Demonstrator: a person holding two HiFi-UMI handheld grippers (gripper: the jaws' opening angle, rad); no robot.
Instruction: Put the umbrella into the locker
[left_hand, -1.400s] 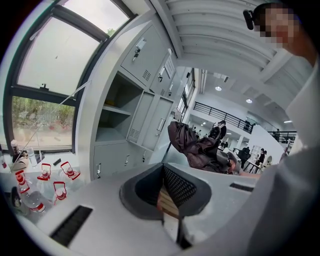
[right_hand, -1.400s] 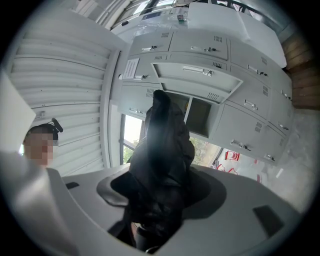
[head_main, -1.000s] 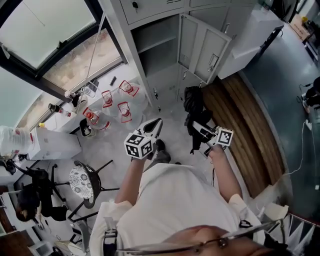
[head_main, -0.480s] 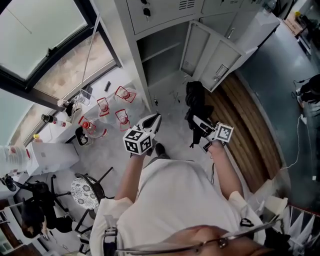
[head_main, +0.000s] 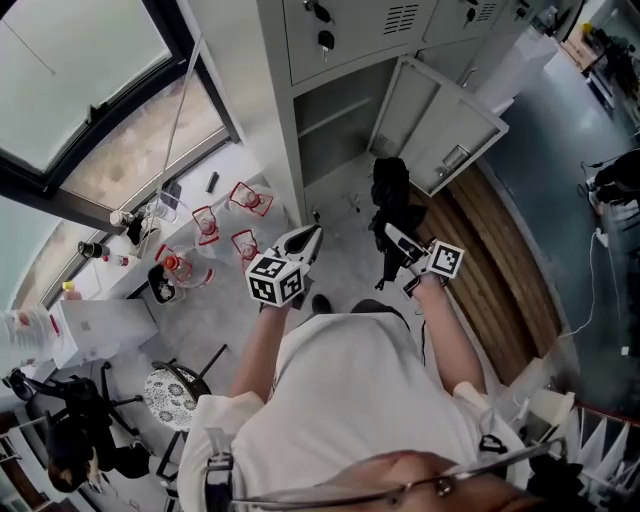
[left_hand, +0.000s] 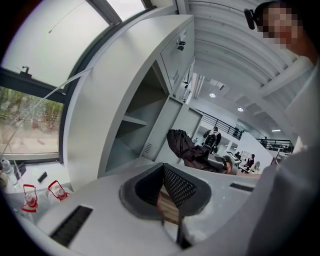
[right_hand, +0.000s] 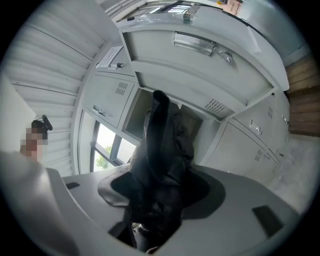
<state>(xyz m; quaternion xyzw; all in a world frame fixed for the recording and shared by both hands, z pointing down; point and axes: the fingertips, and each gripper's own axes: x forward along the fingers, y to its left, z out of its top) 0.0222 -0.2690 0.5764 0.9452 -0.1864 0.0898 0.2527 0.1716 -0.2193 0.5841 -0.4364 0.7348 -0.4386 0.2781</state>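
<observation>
A folded black umbrella (head_main: 390, 200) sticks out ahead of my right gripper (head_main: 396, 246), which is shut on its lower part. In the right gripper view the umbrella (right_hand: 161, 150) fills the space between the jaws and hides the fingertips. It points toward the grey locker's open compartment (head_main: 335, 125), whose door (head_main: 440, 125) swings out to the right. My left gripper (head_main: 305, 243) is held beside it at the left, with its jaws together and nothing in them. The left gripper view shows the open locker (left_hand: 135, 127) ahead and the umbrella (left_hand: 186, 146) to the right.
Several clear bottles with red frames (head_main: 228, 220) stand on the pale floor left of the locker, under a large window (head_main: 90, 60). A round stool (head_main: 165, 398) and a white box (head_main: 100, 325) are at lower left. Wooden flooring (head_main: 500, 260) runs along the right.
The person has stepped toward the locker. Both grippers have moved forward with the umbrella, and the open compartment now lies closer ahead of them.
</observation>
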